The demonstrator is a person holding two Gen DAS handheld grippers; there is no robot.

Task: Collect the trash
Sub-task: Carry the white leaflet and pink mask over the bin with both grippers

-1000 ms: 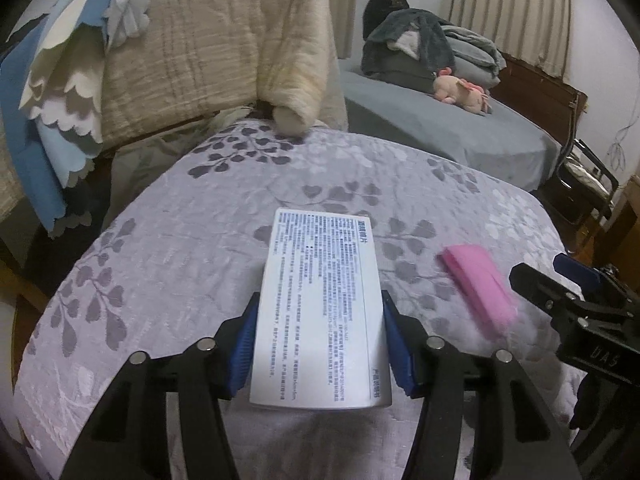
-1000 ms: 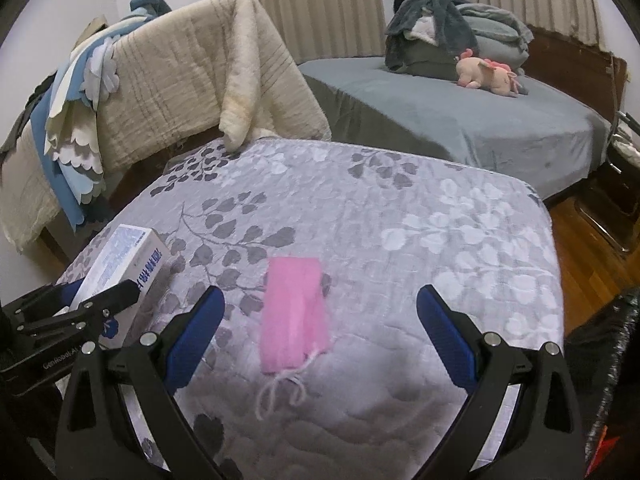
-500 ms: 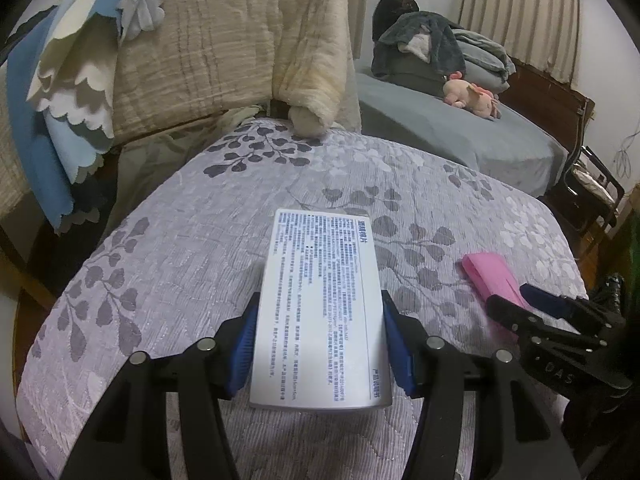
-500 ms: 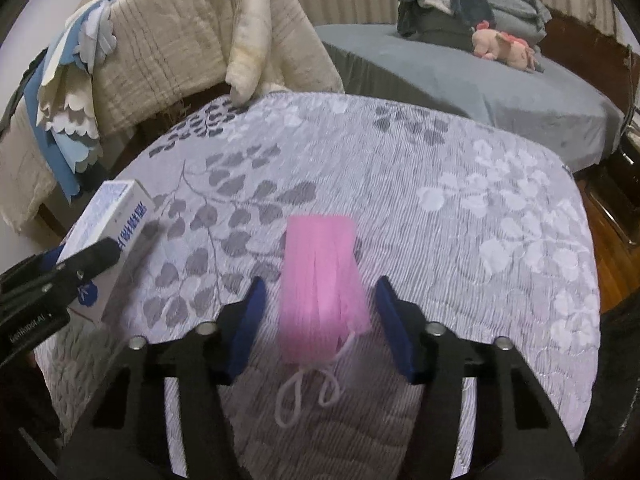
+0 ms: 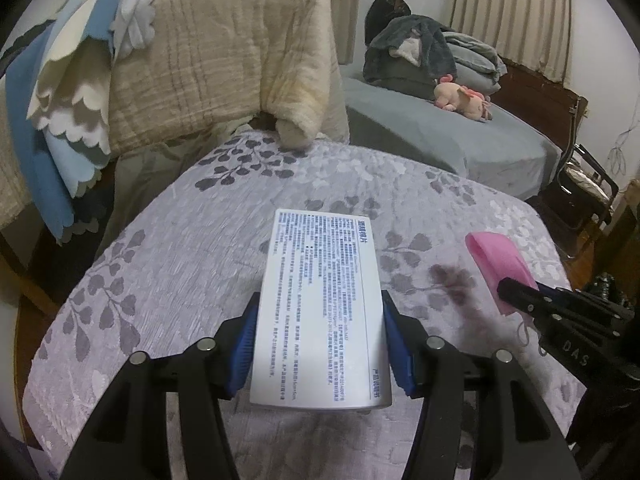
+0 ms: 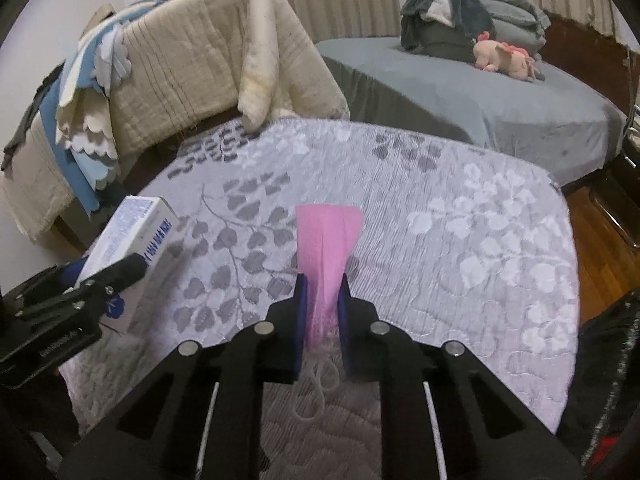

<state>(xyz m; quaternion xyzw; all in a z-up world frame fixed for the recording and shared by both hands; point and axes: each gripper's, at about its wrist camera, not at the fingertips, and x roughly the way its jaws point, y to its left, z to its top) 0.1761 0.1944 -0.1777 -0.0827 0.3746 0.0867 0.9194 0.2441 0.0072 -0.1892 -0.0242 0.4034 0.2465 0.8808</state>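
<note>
The left gripper (image 5: 318,344) is clamped on a white box (image 5: 320,308), its blue pads pressed against the two long sides near the box's near end, so the printed face lies flat and upward between the fingers. That side grip suits a stiff carton: it is unlikely to fold, and the far end sticks out free over the quilt (image 5: 192,264), toward the near left corner of it.

The right gripper (image 6: 320,304) has just been closing and now pinches a pink mask (image 6: 326,240). The cloth bunches narrow between the pads and fans out wide beyond them, which is how soft, thin stuff gives under a squeeze. Its white ear loop (image 6: 316,388) trails below the fingers onto the quilt. The mask sits toward the near edge, about the middle, with the box to its left.

Both pieces of trash are thus in hand, one each. At the lower right corner of the right view a dark bag-like shape (image 6: 608,360) shows beyond the quilt's edge; what it is, or holds, cannot be told.
</note>
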